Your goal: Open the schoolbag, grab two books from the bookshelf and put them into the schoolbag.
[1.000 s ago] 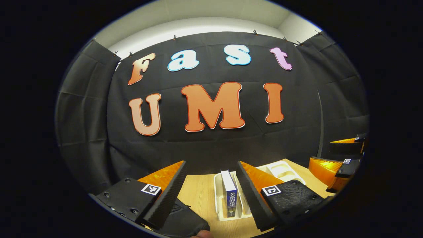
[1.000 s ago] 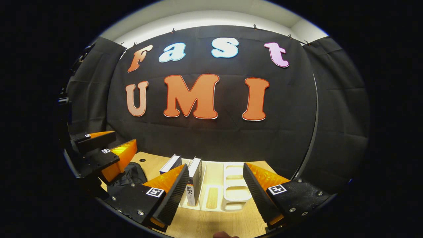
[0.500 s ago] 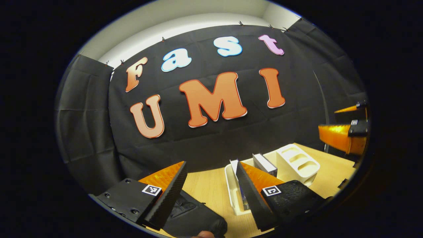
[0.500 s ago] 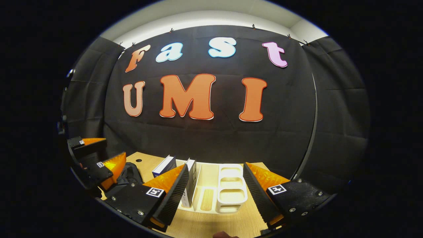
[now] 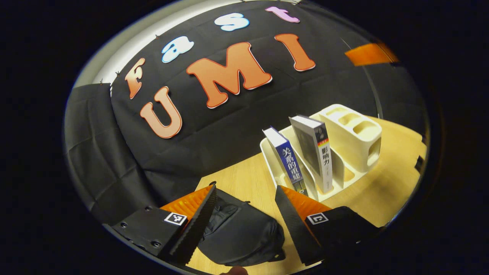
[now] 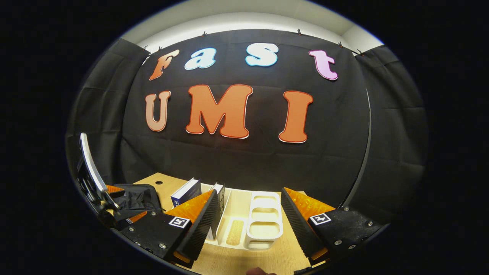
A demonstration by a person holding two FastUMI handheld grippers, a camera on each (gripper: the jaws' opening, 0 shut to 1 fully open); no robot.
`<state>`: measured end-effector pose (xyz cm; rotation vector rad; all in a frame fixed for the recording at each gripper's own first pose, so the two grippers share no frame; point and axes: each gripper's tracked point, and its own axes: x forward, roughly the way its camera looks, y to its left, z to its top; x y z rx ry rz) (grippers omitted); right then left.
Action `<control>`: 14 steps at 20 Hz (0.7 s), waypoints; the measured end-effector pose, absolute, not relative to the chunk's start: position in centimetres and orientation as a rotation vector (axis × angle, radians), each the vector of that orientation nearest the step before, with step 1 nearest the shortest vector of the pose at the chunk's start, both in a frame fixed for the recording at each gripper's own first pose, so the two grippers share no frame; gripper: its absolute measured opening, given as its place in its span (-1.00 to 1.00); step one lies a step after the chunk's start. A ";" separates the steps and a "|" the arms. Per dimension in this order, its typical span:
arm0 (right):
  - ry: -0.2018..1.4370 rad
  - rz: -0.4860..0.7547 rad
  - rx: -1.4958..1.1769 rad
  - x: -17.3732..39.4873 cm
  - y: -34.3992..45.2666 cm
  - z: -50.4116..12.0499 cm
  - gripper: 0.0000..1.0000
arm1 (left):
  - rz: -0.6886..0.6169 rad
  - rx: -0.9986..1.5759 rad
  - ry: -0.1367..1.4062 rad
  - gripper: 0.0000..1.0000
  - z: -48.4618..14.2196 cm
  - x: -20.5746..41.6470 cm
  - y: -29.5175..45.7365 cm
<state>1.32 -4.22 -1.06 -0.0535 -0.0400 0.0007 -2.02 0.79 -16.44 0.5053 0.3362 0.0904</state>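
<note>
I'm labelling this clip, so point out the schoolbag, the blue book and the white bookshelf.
schoolbag (image 5: 244, 236), left gripper view, on its black fabric top.
blue book (image 5: 291, 164), left gripper view, on its spine.
white bookshelf (image 6: 264, 223), right gripper view, on its compartment rim.

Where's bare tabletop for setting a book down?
Free: the wood strip between the schoolbag and the white bookshelf, and the wood right of the bookshelf. Crowded: the bookshelf slots, holding the blue book and grey book.
</note>
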 end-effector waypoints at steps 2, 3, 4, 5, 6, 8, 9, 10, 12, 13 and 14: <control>-0.037 0.012 -0.060 1.5 -4.4 -1.3 0.95 | 0.099 0.573 0.370 0.96 -18.1 -2.3 1.1; -0.035 0.017 -0.063 1.6 -4.4 -1.4 0.95 | 0.097 0.602 0.383 0.96 -19.3 -2.7 1.4; -0.033 0.022 -0.065 1.7 -4.5 -1.5 0.95 | 0.098 0.638 0.405 0.95 -20.5 -2.9 1.6; -0.031 0.026 -0.069 1.9 -4.6 -1.8 0.95 | 0.103 0.675 0.425 0.95 -21.5 -3.4 1.9; -0.027 0.027 -0.073 2.0 -4.8 -1.9 0.95 | 0.103 0.707 0.446 0.95 -22.5 -3.6 2.1; -0.021 0.030 -0.076 2.1 -5.1 -2.3 0.95 | 0.093 0.749 0.492 0.94 -25.1 -4.2 2.3; -0.015 0.035 -0.075 2.2 -5.1 -2.6 0.95 | 0.091 0.767 0.511 0.94 -26.0 -4.6 2.6; -0.011 0.036 -0.076 2.3 -5.2 -2.7 0.95 | 0.091 0.784 0.529 0.93 -26.8 -4.8 2.7; -0.008 0.043 -0.077 2.4 -5.2 -2.8 0.95 | 0.098 0.822 0.560 0.94 -28.1 -5.5 3.3; -0.010 0.046 -0.078 2.5 -5.2 -2.8 0.96 | 0.103 0.840 0.578 0.92 -28.9 -5.9 3.7; -0.012 0.049 -0.079 2.6 -5.1 -2.8 0.95 | 0.109 0.852 0.592 0.92 -29.4 -6.1 4.0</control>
